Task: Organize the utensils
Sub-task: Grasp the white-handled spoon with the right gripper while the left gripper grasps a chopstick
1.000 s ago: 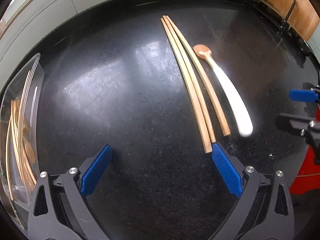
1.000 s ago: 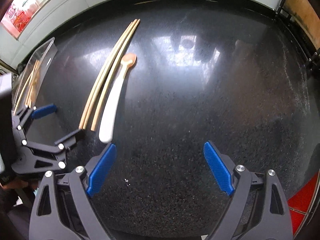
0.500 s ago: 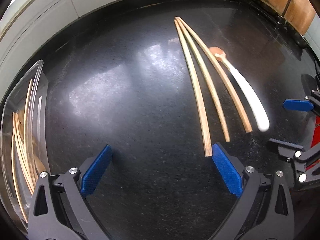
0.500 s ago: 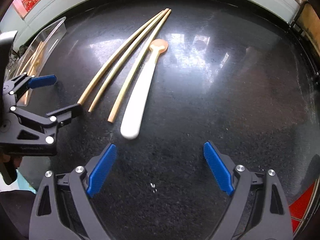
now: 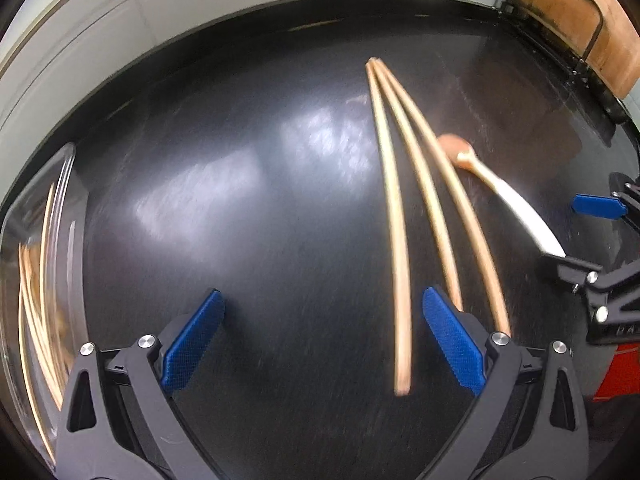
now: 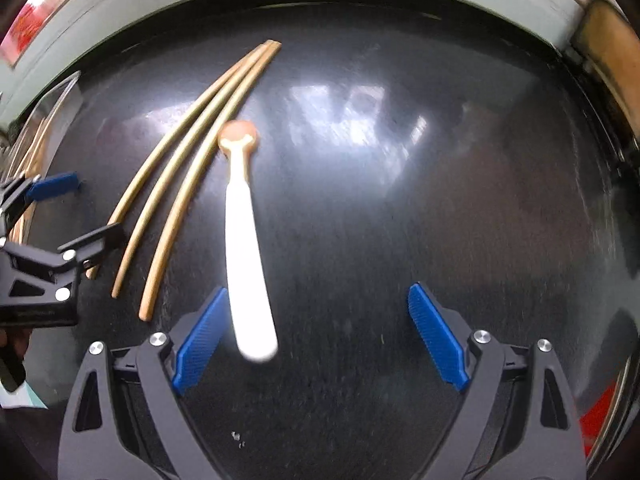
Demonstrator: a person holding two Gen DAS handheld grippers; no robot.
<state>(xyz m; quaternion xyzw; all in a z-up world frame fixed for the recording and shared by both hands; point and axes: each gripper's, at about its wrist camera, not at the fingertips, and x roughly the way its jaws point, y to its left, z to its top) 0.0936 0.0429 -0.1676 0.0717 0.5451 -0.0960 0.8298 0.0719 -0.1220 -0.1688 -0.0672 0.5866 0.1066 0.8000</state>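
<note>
Three long wooden chopsticks (image 5: 400,240) lie fanned on the black counter (image 5: 240,200), also in the right wrist view (image 6: 176,184). A white-handled spoon with a wooden bowl (image 6: 246,248) lies to their right, also in the left wrist view (image 5: 516,204). My left gripper (image 5: 320,340) is open, with the near end of the leftmost chopstick between its fingers. My right gripper (image 6: 316,336) is open, with the spoon's handle end between its fingers, close to the left pad (image 6: 200,340). Both frames are motion-blurred.
A clear plastic container (image 5: 44,264) holding several wooden utensils stands at the left, also in the right wrist view (image 6: 36,128). A pale wall edge (image 5: 200,12) borders the counter's far side. A wooden item in a wire rack (image 5: 568,12) stands at the far right corner.
Both grippers have moved forward. The leftmost chopstick's end now lies between the left fingers and the spoon handle between the right fingers. The chopsticks have fanned apart.
</note>
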